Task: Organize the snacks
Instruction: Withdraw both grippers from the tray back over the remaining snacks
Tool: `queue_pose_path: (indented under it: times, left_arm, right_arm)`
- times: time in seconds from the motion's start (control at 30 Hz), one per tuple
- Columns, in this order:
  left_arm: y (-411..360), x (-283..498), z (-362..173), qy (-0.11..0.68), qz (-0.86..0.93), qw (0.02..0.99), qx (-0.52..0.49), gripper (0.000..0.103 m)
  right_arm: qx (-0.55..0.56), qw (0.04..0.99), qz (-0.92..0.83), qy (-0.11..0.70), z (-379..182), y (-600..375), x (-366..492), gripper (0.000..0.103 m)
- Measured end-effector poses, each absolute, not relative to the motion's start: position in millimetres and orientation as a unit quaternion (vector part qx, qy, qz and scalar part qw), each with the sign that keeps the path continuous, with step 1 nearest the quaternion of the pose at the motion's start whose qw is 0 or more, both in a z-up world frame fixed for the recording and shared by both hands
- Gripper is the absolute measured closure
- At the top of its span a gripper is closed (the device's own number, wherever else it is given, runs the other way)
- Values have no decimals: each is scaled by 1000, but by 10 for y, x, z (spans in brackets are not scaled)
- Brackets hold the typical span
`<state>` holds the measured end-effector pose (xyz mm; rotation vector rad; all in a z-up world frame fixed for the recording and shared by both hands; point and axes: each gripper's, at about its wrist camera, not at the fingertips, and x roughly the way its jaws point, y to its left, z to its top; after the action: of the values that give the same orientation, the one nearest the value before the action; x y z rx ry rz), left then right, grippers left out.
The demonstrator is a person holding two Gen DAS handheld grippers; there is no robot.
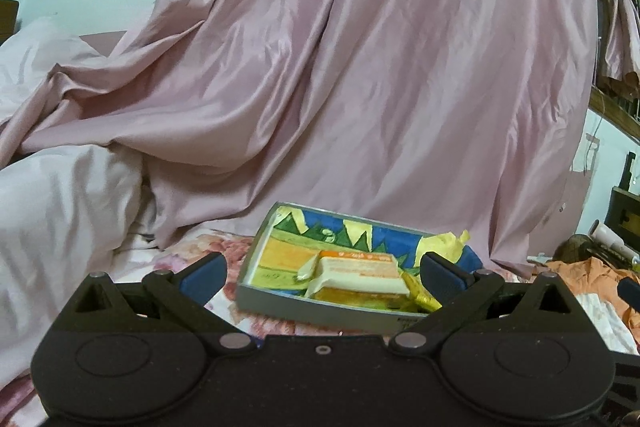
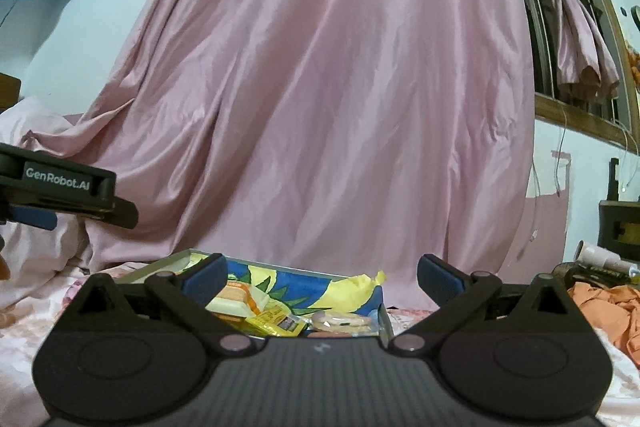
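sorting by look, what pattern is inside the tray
Painted green triangles, yellow and blue; left wrist view shows tray best.

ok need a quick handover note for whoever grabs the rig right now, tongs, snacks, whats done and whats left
Left tongs: open, empty, hovering at the near edge of the tray.
Right tongs: open, empty, hovering over the same tray.
Tray sits on the floral bedsheet, in front of the pink curtain.
In it: white-and-orange packet, yellow packets, a clear-wrapped round snack.
Done: these snacks are in the tray.
Left: no loose snacks visible; check outside the views.
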<state>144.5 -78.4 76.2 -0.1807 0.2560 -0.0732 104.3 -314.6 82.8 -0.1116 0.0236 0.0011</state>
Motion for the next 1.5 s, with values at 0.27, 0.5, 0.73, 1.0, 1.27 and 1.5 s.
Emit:
queue_pose_path:
  times: [0.27, 0.5, 0.73, 1.0, 1.27, 1.5]
  left_arm:
    - [-618, 1126, 696, 135, -36, 986, -94, 1]
    - [-465, 883, 565, 148, -32, 984, -97, 1]
    - [-378, 752, 435, 165, -34, 981, -99, 1]
    - [-322, 687, 231, 199, -34, 975, -88, 1]
    - [-263, 686, 27, 228, -37, 970, -81, 1]
    - [-211, 722, -132, 255, -37, 963, -75, 1]
  right_arm:
    - [-56, 998, 5, 15, 814, -3046, 737, 0]
    - [-66, 997, 10, 28, 769, -2942, 477, 0]
    - [-72, 996, 8, 42, 713, -2855, 279, 0]
    - [-76, 994, 15, 78, 605, -2773, 144, 0]
    - [-64, 989, 26, 130, 508, -2728, 155, 0]
    - [-59, 983, 32, 169, 408, -2699, 261, 0]
